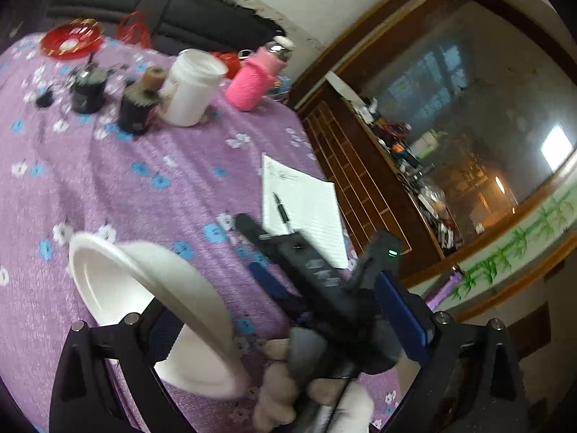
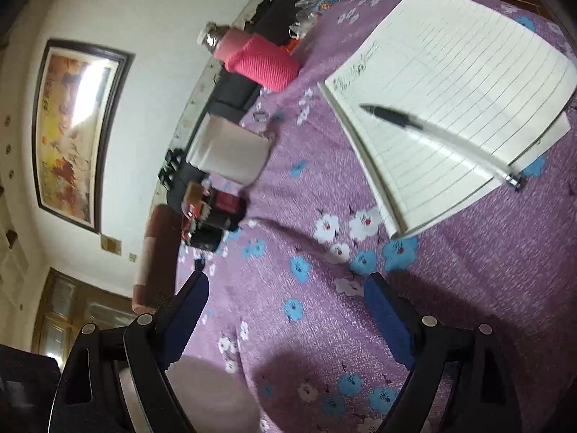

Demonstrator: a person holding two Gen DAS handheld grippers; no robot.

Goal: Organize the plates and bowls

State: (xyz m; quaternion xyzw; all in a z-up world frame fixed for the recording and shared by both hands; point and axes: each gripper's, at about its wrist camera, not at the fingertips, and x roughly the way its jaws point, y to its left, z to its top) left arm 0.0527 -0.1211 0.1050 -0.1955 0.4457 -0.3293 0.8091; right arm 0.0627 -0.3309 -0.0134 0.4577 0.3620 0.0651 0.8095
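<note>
White bowl [image 1: 151,288] stood tipped up on its edge at the near side of the counter [image 1: 108,180], hollow side facing away to the left, its rim against the left-hand finger of the left gripper [image 1: 270,296]. That gripper's fingers [image 1: 400,306] were spread wide; the bowl sat by one finger only and well apart from the other blue pad, so it was not pinched. Whether the bowl's lower edge touched the purple flowered cloth could not be told.

A person's hand [image 1: 281,389] held the right gripper [image 2: 286,281] just beside the bowl, crossing between the left gripper's fingers. The right gripper's fingers were also spread, with only cloth between them. In the right wrist view a pale rounded shape showed under its left finger, too blurred to name.

Beyond the right gripper lay an open lined notebook [image 2: 450,90] with a pen [image 2: 396,117] resting across the page. Farther back on the counter stood a white cup [image 1: 191,86], a bottle in a pink knitted sleeve [image 1: 252,79], two dark jars [image 1: 137,112] and a red dish [image 1: 70,38].
</note>
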